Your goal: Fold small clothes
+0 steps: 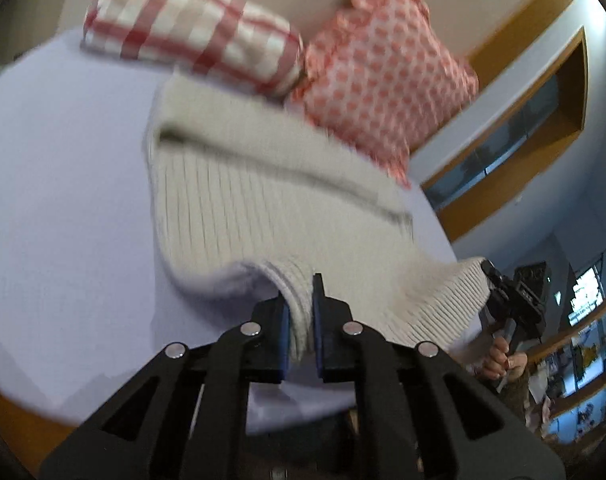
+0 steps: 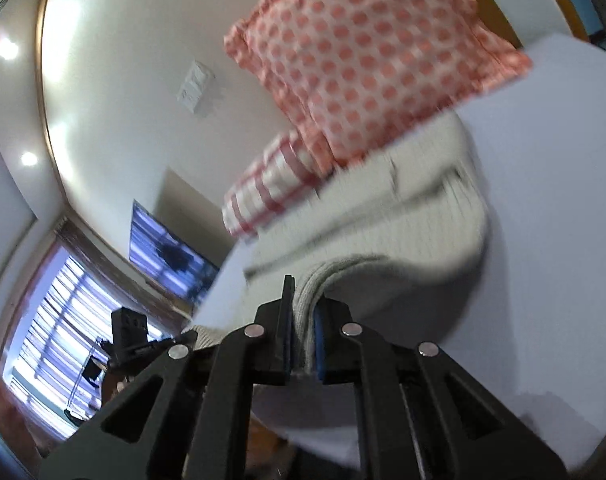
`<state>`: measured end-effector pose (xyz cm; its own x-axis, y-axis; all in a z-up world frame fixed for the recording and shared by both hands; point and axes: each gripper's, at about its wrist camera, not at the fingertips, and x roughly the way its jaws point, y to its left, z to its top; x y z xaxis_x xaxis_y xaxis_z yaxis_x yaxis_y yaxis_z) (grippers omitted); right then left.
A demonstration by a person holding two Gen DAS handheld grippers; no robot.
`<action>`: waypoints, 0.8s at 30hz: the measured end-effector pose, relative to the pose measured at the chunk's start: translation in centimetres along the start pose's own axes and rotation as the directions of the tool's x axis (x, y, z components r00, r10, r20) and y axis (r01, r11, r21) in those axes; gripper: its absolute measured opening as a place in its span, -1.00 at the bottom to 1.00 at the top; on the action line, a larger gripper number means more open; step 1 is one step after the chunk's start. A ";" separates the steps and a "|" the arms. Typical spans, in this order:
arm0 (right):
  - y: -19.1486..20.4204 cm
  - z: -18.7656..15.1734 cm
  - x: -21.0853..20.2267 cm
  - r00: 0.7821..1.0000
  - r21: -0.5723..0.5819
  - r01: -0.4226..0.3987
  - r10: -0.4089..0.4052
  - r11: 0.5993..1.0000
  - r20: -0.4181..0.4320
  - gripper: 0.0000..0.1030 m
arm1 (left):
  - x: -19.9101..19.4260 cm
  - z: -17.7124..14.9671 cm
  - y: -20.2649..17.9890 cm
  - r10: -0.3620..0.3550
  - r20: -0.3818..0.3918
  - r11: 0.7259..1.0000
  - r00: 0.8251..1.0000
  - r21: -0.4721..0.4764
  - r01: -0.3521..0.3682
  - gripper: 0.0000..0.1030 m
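A cream ribbed knit garment lies on the pale lavender bed sheet. My left gripper is shut on the garment's near edge, fabric pinched between its blue pads. My right gripper is shut on another part of the same garment's near edge, with a folded layer of knit between the pads. In the left wrist view the right gripper holds the garment's far right corner, lifted off the sheet. Both views are blurred.
A red-and-white checked pillow and a pink polka-dot cushion lie behind the garment, the cushion also in the right wrist view. The bed sheet spreads right. A wall, window and screen lie beyond.
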<state>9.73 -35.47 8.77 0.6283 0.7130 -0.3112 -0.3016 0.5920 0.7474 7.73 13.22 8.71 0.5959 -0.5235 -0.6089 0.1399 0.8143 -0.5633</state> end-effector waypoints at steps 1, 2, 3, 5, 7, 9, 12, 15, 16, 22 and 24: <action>0.0 0.9 0.4 1.000 -0.002 -0.002 0.002 1.000 0.013 -0.84 | 0.2 1.5 -0.1 0.006 0.016 1.000 1.000 -0.002 -0.006 -0.82; 0.2 2.8 1.6 0.999 0.000 -0.001 0.001 1.000 0.035 -0.84 | 0.6 3.8 -0.1 0.027 0.040 1.000 0.999 -0.011 -0.026 -0.82; 0.1 3.8 2.4 0.999 0.001 0.001 -0.001 1.000 0.046 -0.84 | 1.0 5.2 0.0 0.040 0.049 0.999 0.998 -0.016 -0.039 -0.83; -0.5 6.6 4.5 0.997 0.011 0.016 -0.016 1.000 0.070 -0.84 | 2.3 8.8 0.3 0.078 0.075 0.997 0.994 -0.035 -0.076 -0.83; -1.7 9.3 7.1 0.995 0.034 0.040 -0.043 0.999 0.090 -0.84 | 4.5 12.7 0.8 0.129 0.097 0.991 0.987 -0.046 -0.125 -0.83; -3.4 11.9 9.9 0.991 0.065 0.076 -0.082 0.995 0.108 -0.84 | 6.8 15.5 1.3 0.167 0.095 0.985 0.981 -0.053 -0.163 -0.83; -6.5 14.9 14.4 0.985 0.121 0.139 -0.151 0.983 0.089 -0.84 | 11.0 19.6 2.4 0.230 0.078 0.972 0.970 -0.071 -0.225 -0.83; -9.6 16.1 18.4 0.970 0.153 0.228 -0.237 0.961 0.045 -0.84 | 15.6 22.0 3.9 0.293 0.029 0.952 0.956 -0.098 -0.289 -0.83; -10.8 16.3 19.8 0.962 0.163 0.263 -0.271 0.951 0.027 -0.84 | 17.0 22.4 4.5 0.314 0.009 0.945 0.949 -0.102 -0.312 -0.83; -14.9 16.8 22.0 0.913 0.273 0.407 -0.383 0.872 -0.137 -0.33 | 18.9 22.4 7.8 0.308 -0.088 0.931 0.947 -0.176 -0.319 -0.56; -14.3 17.2 20.5 0.905 0.257 0.425 -0.418 0.868 -0.083 0.32 | 16.2 22.9 8.6 0.358 -0.016 0.913 0.934 -0.203 -0.353 -0.04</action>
<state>39.20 -35.77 1.79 0.6348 0.4286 -0.6429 0.1895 0.7203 0.6672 36.69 17.52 6.79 0.5936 -0.2017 -0.7791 -0.2431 0.8779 -0.4125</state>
